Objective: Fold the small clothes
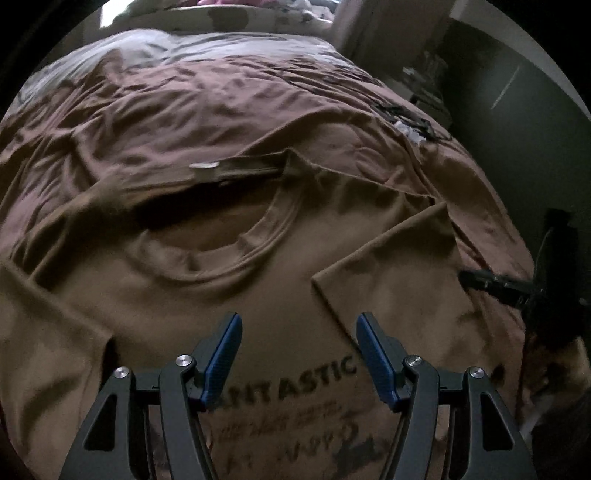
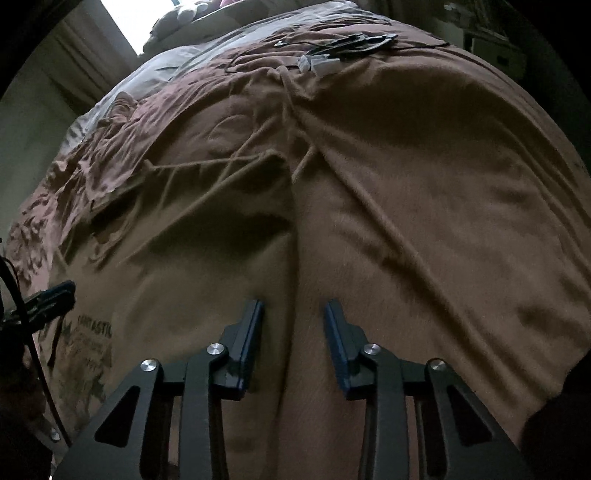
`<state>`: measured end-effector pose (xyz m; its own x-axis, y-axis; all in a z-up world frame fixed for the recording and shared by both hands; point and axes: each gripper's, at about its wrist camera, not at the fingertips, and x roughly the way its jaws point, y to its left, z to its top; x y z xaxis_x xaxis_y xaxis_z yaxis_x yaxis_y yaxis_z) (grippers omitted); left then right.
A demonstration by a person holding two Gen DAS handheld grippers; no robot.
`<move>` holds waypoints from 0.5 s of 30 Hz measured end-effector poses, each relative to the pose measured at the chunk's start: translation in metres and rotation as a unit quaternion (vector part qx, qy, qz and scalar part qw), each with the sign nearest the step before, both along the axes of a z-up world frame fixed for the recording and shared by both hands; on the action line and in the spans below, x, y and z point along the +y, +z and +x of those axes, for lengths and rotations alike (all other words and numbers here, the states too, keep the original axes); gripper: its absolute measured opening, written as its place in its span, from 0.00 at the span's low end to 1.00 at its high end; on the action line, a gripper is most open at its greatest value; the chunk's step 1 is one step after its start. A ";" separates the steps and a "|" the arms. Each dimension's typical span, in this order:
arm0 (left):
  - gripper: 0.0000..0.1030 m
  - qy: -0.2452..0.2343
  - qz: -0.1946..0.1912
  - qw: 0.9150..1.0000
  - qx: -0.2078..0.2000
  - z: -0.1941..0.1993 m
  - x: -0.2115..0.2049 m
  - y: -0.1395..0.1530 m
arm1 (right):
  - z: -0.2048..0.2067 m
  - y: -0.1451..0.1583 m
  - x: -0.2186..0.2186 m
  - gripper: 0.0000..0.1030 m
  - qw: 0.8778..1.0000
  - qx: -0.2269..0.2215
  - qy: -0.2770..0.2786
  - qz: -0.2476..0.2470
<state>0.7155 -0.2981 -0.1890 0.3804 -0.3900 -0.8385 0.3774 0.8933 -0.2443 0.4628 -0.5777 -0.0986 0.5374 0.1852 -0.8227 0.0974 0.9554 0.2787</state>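
One tan cotton T-shirt [image 1: 280,295] with a ribbed round collar [image 1: 221,254] and dark printed lettering [image 1: 295,376] on the chest, spread face-up across one rumpled reddish-brown bedcover [image 1: 166,110]. One shirt only; no second garment to be made out. One sleeve [image 1: 384,266] lying folded inward over the chest, its corner pointing toward the collar. One small pale label [image 1: 203,166] visible at the back of the neck opening.

Two handheld grippers in view. Left gripper [image 1: 299,350] hovering over the chest print, its two blue-padded fingers [image 1: 221,354] standing well apart, nothing between them but the cloth below. Right gripper [image 2: 293,332] low over the shirt's side, its two blue pads [image 2: 251,332] set narrower, either side of a raised fold [image 2: 295,240] in the fabric; a gap still showing between pads and cloth, so not clamped. In the left view, tip of the right gripper [image 1: 491,282] just showing at the shirt's edge; in the right view, tip of the left gripper [image 2: 48,295] beside the print [image 2: 92,328].

Farther up the bed, one cluster of small dark and white items [image 2: 340,48], too blurred to identify. One bright window [image 2: 147,22] beyond.
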 end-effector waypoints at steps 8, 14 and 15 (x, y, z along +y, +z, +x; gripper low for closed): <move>0.52 -0.025 0.055 0.998 -0.022 0.023 -0.028 -0.023 | 0.041 -0.007 0.006 0.29 0.999 -0.017 0.016 -0.040; 0.26 -0.046 0.047 0.997 -0.039 0.030 -0.040 -0.026 | 0.065 -0.008 0.003 0.25 0.998 -0.027 0.017 -0.054; 0.19 -0.052 0.052 0.997 -0.038 0.030 -0.044 -0.028 | 0.069 -0.009 0.003 0.25 0.998 -0.027 0.011 -0.060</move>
